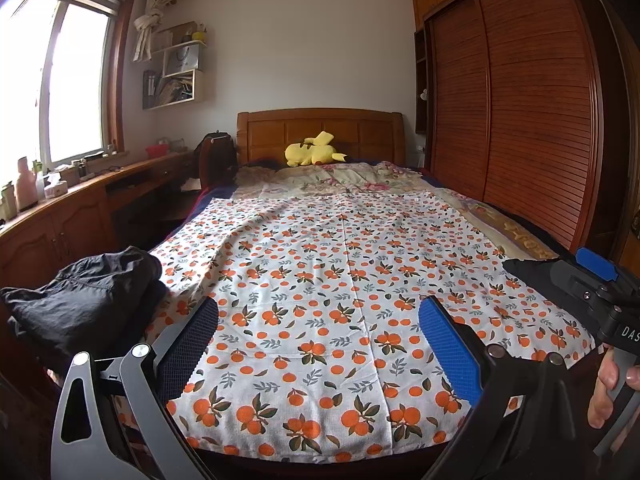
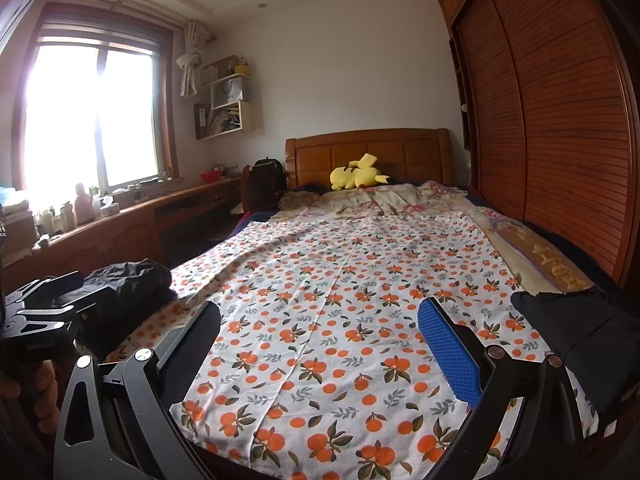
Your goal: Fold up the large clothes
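A bundled black garment lies on the bed's near left corner. A second black garment lies at the near right edge. Both rest on a white cloth printed with oranges, spread flat over the bed. My left gripper hangs open over the cloth's near edge, to the right of the black bundle, with nothing between its fingers. Also open and holding nothing, my right gripper hovers over the same edge, left of the second black garment.
A person's hand holds the right gripper's handle; another hand holds the left one. A yellow plush toy lies at the wooden headboard. A desk with bottles runs along the left under the window. A slatted wardrobe lines the right.
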`<act>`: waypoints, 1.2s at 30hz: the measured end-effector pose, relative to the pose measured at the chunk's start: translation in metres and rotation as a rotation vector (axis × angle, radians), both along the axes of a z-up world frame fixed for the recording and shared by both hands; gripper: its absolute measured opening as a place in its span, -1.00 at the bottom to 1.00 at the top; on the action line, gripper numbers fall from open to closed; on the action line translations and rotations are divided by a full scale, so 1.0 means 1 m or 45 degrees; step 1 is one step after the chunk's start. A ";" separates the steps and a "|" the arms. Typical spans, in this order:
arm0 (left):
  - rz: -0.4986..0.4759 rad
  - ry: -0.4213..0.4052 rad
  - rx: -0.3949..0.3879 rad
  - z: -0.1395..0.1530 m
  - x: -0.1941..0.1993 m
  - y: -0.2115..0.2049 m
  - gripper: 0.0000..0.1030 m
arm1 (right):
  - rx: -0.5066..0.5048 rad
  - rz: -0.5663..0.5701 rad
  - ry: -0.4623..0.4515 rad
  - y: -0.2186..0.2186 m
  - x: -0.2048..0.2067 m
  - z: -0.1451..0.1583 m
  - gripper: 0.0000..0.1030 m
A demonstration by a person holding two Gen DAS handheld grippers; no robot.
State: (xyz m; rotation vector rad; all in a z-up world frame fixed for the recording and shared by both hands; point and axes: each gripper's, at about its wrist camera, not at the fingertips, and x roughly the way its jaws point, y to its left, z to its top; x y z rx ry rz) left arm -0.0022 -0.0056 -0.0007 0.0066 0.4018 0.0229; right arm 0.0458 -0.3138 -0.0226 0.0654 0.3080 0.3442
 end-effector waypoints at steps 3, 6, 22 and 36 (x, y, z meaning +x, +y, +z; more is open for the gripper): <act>0.000 0.000 0.000 0.000 0.000 0.000 0.96 | 0.000 -0.002 0.003 0.000 0.000 0.000 0.86; 0.000 0.001 0.002 0.000 0.000 0.000 0.96 | 0.002 -0.002 0.002 0.000 0.000 -0.001 0.86; -0.007 -0.007 0.004 -0.005 -0.003 -0.001 0.96 | -0.002 -0.008 0.001 -0.001 0.000 -0.002 0.86; -0.008 -0.008 0.003 -0.003 -0.005 -0.002 0.96 | -0.004 -0.014 -0.001 -0.001 -0.001 -0.001 0.86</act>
